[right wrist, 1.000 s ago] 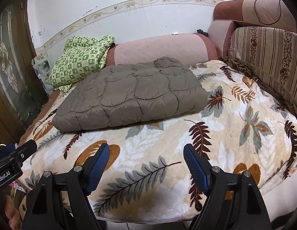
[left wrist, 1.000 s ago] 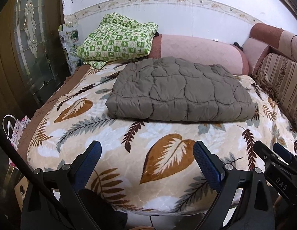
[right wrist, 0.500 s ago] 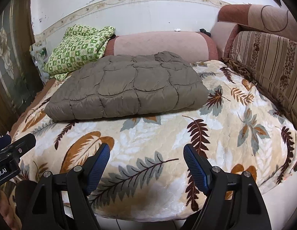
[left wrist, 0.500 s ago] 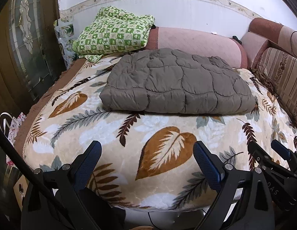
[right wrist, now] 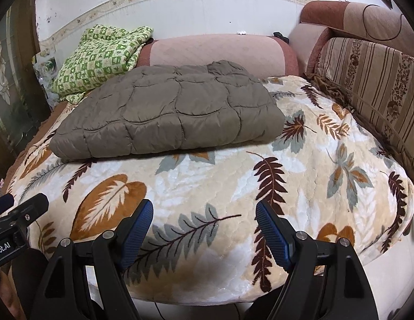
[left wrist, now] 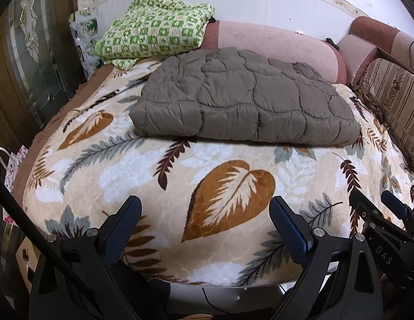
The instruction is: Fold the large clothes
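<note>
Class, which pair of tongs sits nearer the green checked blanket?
Left. The left tongs hang open over the bed's near edge on the green checked blanket's side; the right tongs, also open, are beside them, farther away.

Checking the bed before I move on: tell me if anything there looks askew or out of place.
Little stands out. The grey quilted garment lies folded flat on the leaf-print blanket, slightly skewed to the bed's edge, its far edge a bit rumpled. The green checked blanket slumps loosely over the pink bolster.
</note>
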A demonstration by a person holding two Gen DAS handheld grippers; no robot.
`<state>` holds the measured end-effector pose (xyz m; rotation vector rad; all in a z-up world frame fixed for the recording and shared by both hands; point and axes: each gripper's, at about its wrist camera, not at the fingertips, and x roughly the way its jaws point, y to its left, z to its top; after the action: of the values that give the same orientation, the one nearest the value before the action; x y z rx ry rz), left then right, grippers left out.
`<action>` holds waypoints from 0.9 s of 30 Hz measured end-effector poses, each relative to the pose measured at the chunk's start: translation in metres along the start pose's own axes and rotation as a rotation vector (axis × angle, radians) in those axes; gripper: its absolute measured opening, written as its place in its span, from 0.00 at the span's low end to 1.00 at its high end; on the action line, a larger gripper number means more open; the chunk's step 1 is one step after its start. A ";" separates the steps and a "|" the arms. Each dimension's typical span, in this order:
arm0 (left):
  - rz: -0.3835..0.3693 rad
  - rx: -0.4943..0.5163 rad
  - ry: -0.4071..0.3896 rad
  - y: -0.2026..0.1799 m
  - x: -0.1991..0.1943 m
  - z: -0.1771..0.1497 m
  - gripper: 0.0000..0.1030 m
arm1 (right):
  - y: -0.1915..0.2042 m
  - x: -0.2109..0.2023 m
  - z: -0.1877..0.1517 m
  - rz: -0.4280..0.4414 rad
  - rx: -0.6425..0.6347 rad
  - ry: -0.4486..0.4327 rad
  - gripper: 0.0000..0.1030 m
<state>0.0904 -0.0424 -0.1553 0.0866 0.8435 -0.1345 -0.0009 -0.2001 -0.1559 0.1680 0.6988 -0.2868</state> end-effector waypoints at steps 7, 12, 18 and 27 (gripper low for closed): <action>0.000 0.000 0.020 -0.001 0.011 0.002 0.93 | 0.001 0.011 0.001 -0.003 -0.002 0.020 0.81; -0.003 0.005 0.035 -0.001 0.019 0.004 0.93 | 0.001 0.022 0.001 -0.008 -0.002 0.044 0.81; 0.023 0.016 0.047 -0.001 0.030 0.004 0.93 | 0.002 0.032 0.001 -0.015 -0.009 0.064 0.81; 0.012 0.006 0.066 0.003 0.041 0.007 0.93 | 0.006 0.047 0.002 -0.018 -0.022 0.093 0.81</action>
<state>0.1228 -0.0436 -0.1817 0.1019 0.9080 -0.1236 0.0360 -0.2042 -0.1848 0.1551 0.7952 -0.2900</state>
